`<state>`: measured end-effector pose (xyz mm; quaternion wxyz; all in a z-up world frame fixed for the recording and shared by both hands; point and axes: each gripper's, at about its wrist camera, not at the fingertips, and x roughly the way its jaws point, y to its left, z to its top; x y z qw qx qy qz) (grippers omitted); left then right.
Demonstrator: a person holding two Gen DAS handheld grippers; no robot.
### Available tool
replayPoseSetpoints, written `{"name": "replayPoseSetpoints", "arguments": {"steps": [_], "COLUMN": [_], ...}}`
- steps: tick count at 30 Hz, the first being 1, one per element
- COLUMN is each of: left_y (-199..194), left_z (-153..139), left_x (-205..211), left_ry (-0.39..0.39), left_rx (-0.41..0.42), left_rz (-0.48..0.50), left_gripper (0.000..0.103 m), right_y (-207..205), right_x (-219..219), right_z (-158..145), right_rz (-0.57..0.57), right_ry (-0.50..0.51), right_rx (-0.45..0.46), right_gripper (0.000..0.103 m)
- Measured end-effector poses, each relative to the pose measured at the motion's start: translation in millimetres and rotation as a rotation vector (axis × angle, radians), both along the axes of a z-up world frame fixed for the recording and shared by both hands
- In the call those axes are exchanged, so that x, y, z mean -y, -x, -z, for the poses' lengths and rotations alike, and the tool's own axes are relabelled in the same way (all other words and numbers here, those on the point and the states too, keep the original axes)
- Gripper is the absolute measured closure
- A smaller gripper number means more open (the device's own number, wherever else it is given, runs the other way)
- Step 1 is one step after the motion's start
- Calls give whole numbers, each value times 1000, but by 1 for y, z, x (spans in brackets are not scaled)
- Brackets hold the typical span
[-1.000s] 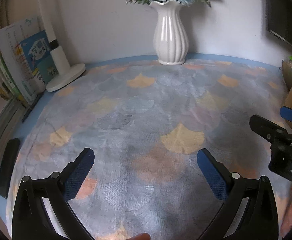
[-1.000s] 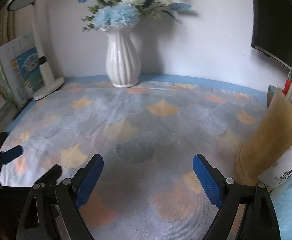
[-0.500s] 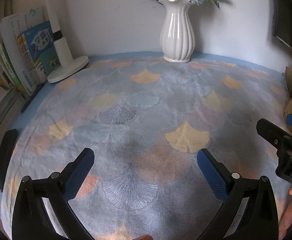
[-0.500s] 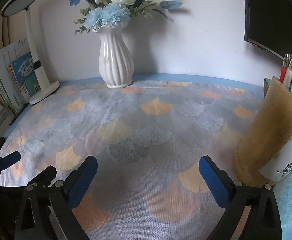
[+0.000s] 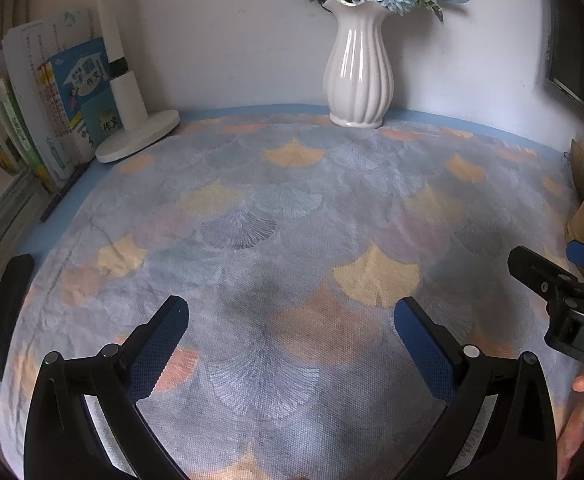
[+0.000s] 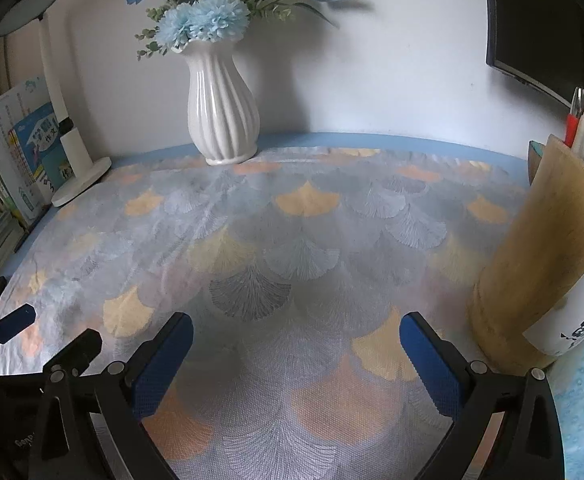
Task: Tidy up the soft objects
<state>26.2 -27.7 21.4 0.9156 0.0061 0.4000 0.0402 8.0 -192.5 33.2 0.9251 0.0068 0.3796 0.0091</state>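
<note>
**Both tools poised over the spread cloth, before any grasp**

The task's soft object, a thin woven cloth printed with fan-shaped ginkgo leaves in grey, blue, yellow and orange [image 5: 292, 216], lies spread flat over the blue desk [image 6: 372, 138], covering nearly all of it from the wall to the near edge. Its surface shows a fine mesh weave and a few shallow creases toward the left; no fold has yet been made in it, so the step in hand appears to be the approach before the first pinch.

The left tool [image 5: 292, 344] hangs above the near part of the cloth with its blue-padded fingers wide apart and nothing between them. The right tool [image 6: 296, 352] stands likewise, its jaws having just been opening to full width, and empty. Each is visible at the edge of the other's view.

The next move probably calls for lowering both tools to the near hem, closing on a single layer, and lifting evenly; so thin and limp a fabric is likely to slip or bunch if the pinch is shallow.

Surrounding objects are rigid: a ribbed white ceramic vase with blue and white artificial flowers [image 6: 221, 116] standing on the cloth's far edge, a white desk lamp with round base [image 5: 135, 128], upright books [image 5: 51, 100] at left, and a tan cylindrical pen holder [image 6: 540, 264] at right, on or touching the cloth's right margin.
</note>
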Motion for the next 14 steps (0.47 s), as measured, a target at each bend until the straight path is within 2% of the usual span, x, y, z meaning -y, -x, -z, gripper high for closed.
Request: {"name": "replayPoseSetpoints", "arguments": {"steps": [9, 14], "left_y": [-3, 1], "left_z": [2, -1], "left_x": [3, 6], "left_ry": [-10, -32], "left_rx": [-10, 26], "left_rz": [32, 51], "left_gripper": [0, 0], "right_y": [-3, -3], "right_x": [1, 2], "right_z": [1, 1], "right_rz": [-8, -7], "right_ry": [-7, -14], "right_rx": [-10, -13], "right_gripper": [0, 0]}}
